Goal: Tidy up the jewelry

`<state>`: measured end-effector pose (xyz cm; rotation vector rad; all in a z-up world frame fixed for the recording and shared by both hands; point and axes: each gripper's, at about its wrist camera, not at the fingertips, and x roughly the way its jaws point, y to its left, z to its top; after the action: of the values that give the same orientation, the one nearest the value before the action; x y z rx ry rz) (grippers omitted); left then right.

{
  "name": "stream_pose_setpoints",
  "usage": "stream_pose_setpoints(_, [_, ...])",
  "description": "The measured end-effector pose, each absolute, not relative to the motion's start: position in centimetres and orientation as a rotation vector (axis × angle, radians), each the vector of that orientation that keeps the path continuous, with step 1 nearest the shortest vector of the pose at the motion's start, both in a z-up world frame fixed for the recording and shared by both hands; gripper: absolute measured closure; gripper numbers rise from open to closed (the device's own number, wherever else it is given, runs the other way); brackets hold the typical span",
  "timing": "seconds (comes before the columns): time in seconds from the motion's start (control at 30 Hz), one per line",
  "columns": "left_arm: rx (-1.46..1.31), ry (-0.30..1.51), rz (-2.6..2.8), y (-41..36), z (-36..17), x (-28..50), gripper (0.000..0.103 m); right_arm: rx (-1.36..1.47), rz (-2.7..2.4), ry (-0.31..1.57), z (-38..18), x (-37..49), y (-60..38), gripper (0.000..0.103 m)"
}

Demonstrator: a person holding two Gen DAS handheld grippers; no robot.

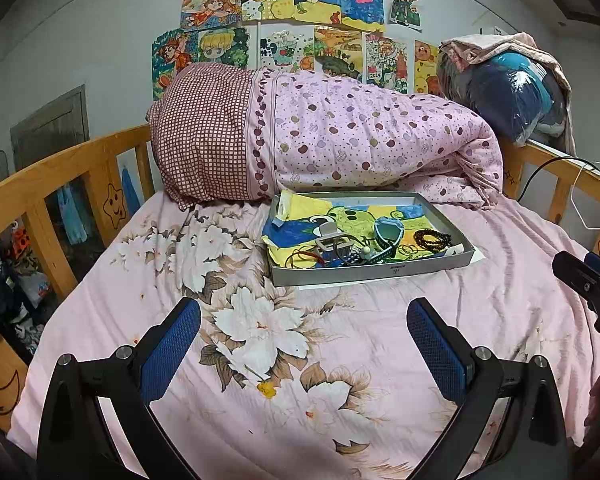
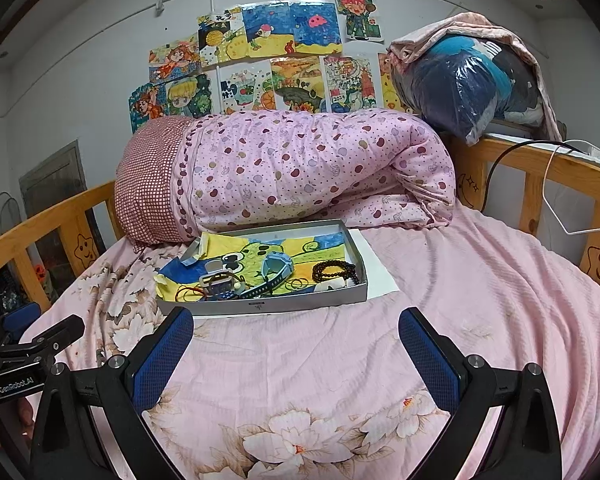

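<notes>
A pink floral bedsheet (image 1: 340, 340) fills both views, with a wooden bed rail (image 1: 60, 176) along the sides and a rolled quilt (image 2: 300, 168) at the far end. Bare sheet lies between the grippers and the grey tray (image 2: 268, 306), which sits just before the quilt, ahead of both. The left gripper (image 1: 304, 344) and the right gripper (image 2: 296, 348) each hang above the sheet with jaws spread wide, holding nothing. In the tray, on a coloured drawing, lie a blue watch (image 2: 277, 270), a dark bead bracelet (image 2: 334, 271), thin rings (image 2: 298, 284) and tangled cords.
</notes>
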<state>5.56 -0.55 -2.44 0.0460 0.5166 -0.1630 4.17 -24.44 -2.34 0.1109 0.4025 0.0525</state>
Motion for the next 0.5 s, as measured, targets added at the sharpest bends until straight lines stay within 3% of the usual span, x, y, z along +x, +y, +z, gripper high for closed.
stream_pose_setpoints(0.5, [0.05, 0.516, -0.164, -0.61, -2.42, 5.56, 0.002, 0.111, 0.05, 0.405, -2.54, 4.11, -24.44, 0.0])
